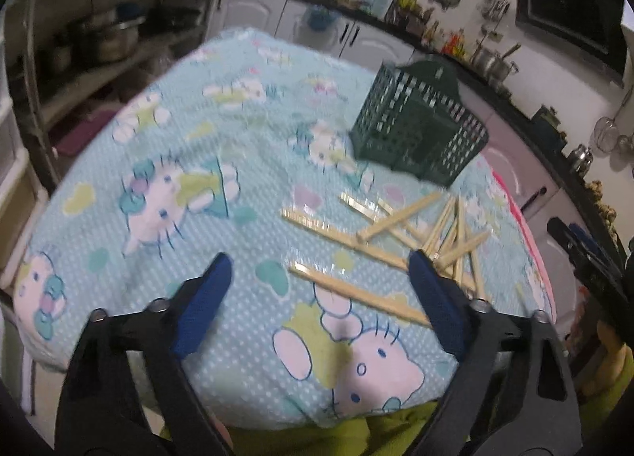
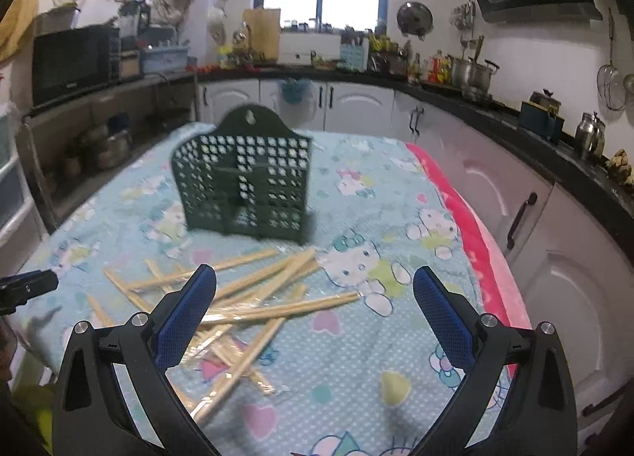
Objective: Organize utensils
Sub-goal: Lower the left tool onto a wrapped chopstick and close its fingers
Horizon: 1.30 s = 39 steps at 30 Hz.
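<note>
Several wooden chopsticks (image 1: 400, 234) in clear wrappers lie scattered on a light blue cartoon-print tablecloth (image 1: 206, 147). They also show in the right wrist view (image 2: 257, 297). A dark green perforated utensil holder (image 1: 420, 131) stands upright behind them; it also shows in the right wrist view (image 2: 245, 186). My left gripper (image 1: 319, 269) is open and empty, hovering just left of the pile. My right gripper (image 2: 315, 281) is open and empty above the pile's right side; it shows at the right edge of the left wrist view (image 1: 586, 254).
A pink cloth (image 2: 467, 230) edges the table's right side. White cabinets (image 2: 554, 238) with a black counter run along the back and right. Shelves with pots (image 1: 99, 40) stand to the left. Pots and jars crowd the counter.
</note>
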Each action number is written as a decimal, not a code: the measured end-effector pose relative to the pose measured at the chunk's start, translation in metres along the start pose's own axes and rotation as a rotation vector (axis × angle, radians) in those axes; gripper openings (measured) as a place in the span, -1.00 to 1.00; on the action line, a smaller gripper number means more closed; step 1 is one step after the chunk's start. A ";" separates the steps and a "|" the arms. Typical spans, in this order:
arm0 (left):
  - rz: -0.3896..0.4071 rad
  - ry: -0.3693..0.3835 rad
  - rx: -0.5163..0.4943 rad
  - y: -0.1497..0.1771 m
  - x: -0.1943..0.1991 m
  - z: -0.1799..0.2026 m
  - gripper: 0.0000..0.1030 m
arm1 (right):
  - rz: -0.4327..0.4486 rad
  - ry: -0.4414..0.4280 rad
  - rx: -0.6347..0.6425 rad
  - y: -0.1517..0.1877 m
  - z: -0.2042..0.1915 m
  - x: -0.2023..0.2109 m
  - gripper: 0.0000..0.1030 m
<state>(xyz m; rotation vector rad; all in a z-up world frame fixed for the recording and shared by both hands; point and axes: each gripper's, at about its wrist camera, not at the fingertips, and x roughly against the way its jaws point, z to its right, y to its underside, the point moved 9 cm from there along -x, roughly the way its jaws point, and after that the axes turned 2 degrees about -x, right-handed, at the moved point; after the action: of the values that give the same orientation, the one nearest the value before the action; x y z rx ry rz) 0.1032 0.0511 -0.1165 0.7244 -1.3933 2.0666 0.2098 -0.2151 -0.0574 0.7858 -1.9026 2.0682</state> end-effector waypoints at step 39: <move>-0.165 -0.030 0.192 -0.009 -0.077 -0.027 -0.62 | -0.477 -0.105 -0.478 0.049 0.046 -0.131 -0.36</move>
<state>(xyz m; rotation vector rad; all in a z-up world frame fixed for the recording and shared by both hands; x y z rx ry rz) 0.1604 0.0691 -0.1724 0.9207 -1.1190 2.0835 0.3043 -0.2419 -0.1669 1.0989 -1.9086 1.2527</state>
